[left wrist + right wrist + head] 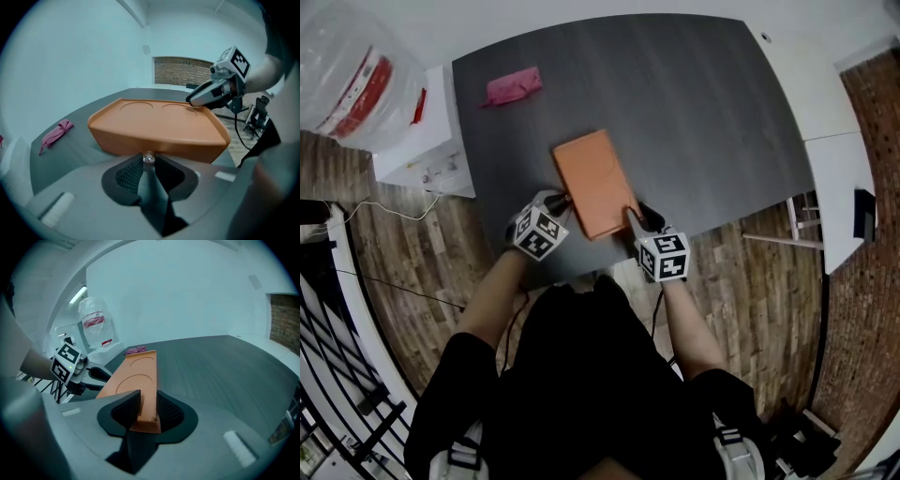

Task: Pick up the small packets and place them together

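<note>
An orange tray [595,178] lies upside down on the dark table [703,112], near its front edge. My left gripper [561,200] is at the tray's near left corner; in the left gripper view its tips [148,158] pinch the tray's [159,124] lower lip. My right gripper [636,214] is shut on the tray's near right edge, which sits between the pads [145,411]. A crumpled pink packet [514,87] lies alone at the table's far left, and shows as well in the left gripper view [56,132].
A clear plastic bag [356,80] with red and white contents sits on a white cabinet [427,150] to the left. A white table [825,103] adjoins on the right. Wooden floor lies below the table's front edge.
</note>
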{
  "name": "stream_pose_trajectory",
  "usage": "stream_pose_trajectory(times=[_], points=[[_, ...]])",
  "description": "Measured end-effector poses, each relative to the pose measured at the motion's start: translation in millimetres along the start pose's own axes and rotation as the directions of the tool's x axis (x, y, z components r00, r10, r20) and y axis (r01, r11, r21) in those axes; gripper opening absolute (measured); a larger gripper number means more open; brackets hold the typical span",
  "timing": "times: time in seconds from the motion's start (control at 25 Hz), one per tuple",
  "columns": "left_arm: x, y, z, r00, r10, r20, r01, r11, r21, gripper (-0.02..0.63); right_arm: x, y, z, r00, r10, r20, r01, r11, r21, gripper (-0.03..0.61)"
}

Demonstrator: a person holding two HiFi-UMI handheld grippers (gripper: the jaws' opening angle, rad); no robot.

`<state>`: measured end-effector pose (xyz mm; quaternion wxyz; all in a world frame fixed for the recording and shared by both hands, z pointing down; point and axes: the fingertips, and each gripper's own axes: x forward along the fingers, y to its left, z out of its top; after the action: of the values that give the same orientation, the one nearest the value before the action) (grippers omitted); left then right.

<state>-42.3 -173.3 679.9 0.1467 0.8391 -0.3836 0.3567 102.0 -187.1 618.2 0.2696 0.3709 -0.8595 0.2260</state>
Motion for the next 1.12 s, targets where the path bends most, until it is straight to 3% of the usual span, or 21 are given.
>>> stream_pose_trajectory(times=[0.28,0.56,1.12], points=[[-5.4,8.3,-5.5,1.0,-0.018,-0.007,0.018,0.999,0.037,0.071,-6.5,20.3,-11.7,1.0,0.028,-0.009,-0.028,0.999,0.022,0.1],[-9.6,10.7,-10.6,0.999,-0.043,-0.022,0.045,0.995,0.087,0.069,-6.1,23.2,-15.8,0.999,0.029,-0.033,-0.031,0.998,-0.057,0.081],[-37.4,29.0,-45.2,0.999,-0.047,-0.024,0.048,0.998,0.039,0.069,-6.5,20.7,-15.1,1.0,0.002,-0.025,-0.003,0.998,-0.065,0.08]])
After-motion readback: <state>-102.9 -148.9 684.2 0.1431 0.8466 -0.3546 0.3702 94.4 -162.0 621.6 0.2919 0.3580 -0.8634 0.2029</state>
